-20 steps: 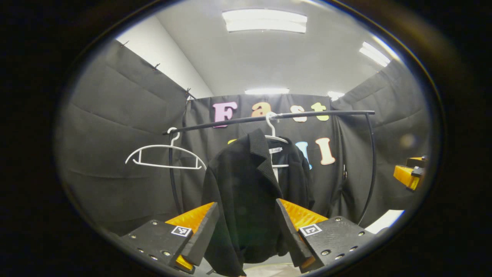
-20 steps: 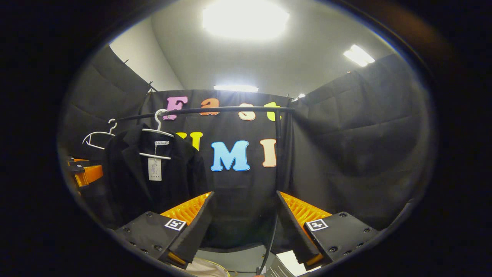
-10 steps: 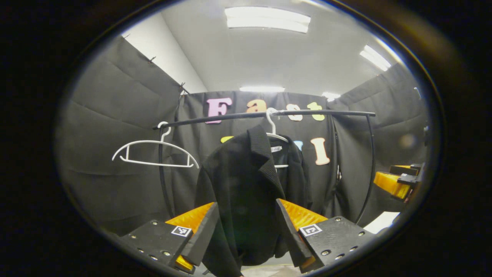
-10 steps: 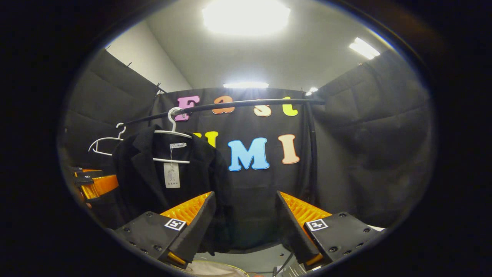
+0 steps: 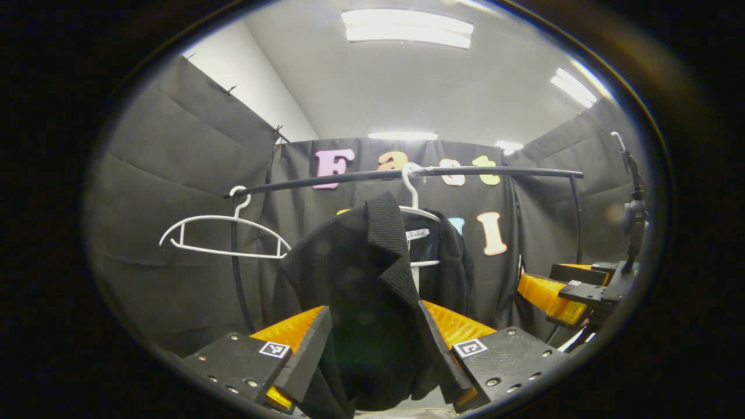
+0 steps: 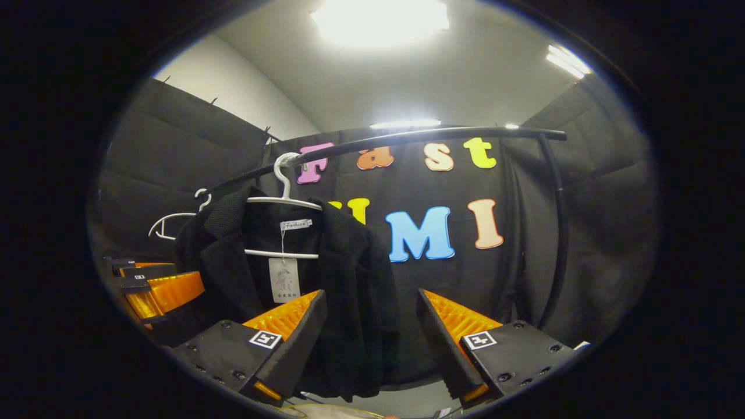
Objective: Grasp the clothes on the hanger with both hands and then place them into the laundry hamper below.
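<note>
Approach step. Black jacket (image 5: 361, 291) hangs on its white hanger (image 6: 283, 201) from the rail (image 5: 407, 173). Your left gripper (image 5: 372, 355) and right gripper (image 6: 369, 349) both gape, holding nothing. Next, likely close on each shoulder and lift clear.

I'm seeing the black knit jacket (image 5: 361, 279) hanging on a white wire hanger (image 5: 414, 201) from the black metal rail (image 5: 407, 173) | an empty white hanger (image 5: 224, 235) hanging left of it | my left gripper (image 5: 372, 349) sitting just before the jacket | my right gripper (image 6: 369, 343) facing its right edge.
</note>
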Demonstrator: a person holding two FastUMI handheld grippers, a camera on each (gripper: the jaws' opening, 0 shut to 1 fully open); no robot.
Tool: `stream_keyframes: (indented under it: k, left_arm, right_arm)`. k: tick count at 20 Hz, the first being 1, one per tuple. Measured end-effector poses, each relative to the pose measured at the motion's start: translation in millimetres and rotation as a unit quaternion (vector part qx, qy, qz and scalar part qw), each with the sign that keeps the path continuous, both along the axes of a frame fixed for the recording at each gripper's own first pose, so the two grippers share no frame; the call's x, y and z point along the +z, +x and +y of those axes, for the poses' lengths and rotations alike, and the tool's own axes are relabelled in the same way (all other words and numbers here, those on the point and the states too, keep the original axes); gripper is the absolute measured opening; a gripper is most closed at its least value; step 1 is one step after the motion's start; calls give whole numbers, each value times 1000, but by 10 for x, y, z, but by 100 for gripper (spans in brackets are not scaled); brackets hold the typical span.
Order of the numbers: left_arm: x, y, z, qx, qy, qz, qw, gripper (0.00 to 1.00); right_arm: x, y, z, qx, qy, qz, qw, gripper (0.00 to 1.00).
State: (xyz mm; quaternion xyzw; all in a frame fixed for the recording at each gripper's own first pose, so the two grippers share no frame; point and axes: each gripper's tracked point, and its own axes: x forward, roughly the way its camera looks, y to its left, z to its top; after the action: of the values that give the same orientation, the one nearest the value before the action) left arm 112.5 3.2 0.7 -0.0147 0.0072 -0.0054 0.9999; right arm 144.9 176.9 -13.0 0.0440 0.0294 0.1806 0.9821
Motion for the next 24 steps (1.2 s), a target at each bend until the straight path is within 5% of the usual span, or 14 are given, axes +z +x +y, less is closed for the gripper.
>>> stream_keyframes:
  k: [15, 24]
  left_arm:
    - [-8, 808, -269, 46, 38, 11, 998, 85]
    - [-297, 1040, -197, 85, 58, 38, 994, 85]
  right_arm:
    - [-228, 893, 817, 124, 38, 44, 991, 92]
    - [-356, 1108, 1052, 138, 49, 68, 987, 95]
